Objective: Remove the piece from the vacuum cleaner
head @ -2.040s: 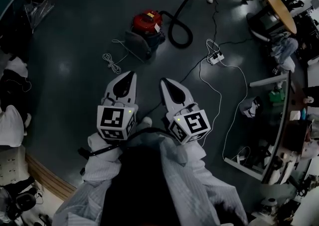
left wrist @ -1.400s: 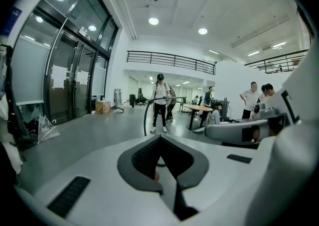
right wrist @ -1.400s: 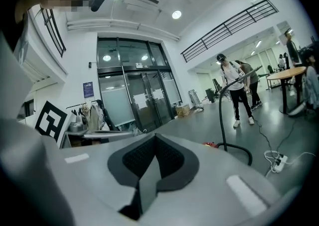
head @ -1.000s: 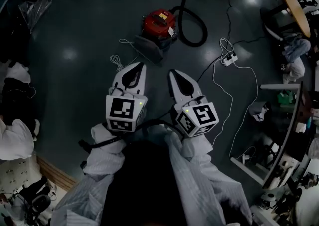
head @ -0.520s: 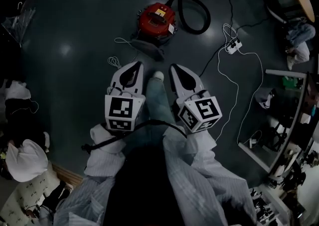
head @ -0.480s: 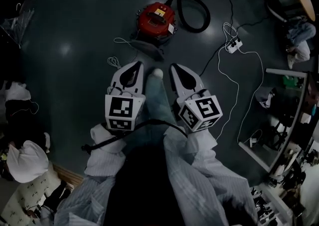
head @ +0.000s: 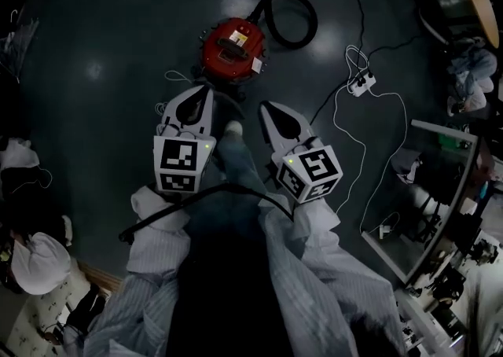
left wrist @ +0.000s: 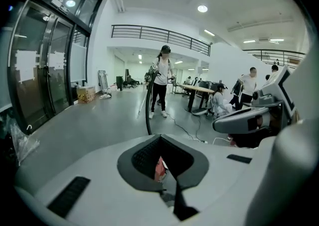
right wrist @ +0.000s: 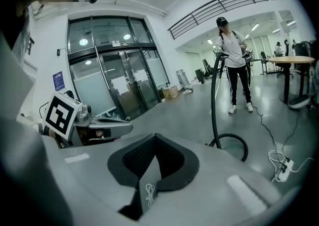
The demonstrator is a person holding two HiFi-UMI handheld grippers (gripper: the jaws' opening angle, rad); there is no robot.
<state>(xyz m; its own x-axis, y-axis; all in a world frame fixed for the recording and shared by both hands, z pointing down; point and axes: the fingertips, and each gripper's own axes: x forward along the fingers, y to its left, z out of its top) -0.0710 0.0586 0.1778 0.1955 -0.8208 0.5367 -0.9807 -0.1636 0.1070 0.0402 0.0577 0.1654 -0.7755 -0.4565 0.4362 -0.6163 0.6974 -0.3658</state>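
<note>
1. Standing just short of the red vacuum cleaner [head: 233,47], set on the dark floor straight ahead, just past the shoe [head: 232,129] and near the left tip.
2. Carrying the left gripper [head: 201,93] with fingers pressed together on nothing; only a red sliver of the machine visible through the slit behind them.
3. Carrying the right gripper [head: 267,107] the same way: pads closed on each other, empty, aimed over bare floor beside the machine.
4. Probably held shut and level side by side because this is the approach, with no reach begun.
5. Noting the black hose [head: 291,21] looped behind the canister and rising to a person [right wrist: 233,65] standing well apart, who holds it up.
6. Cannot tell which piece is meant to come off; possibly the hose at its socket.
7. Judging the next move to need one gripper opened for the piece and the other bracing the canister, likely to roll or tip under a pull.
8. Minding the white cable [head: 342,131] and power strip [head: 361,81] on the right: a trip risk.
</note>
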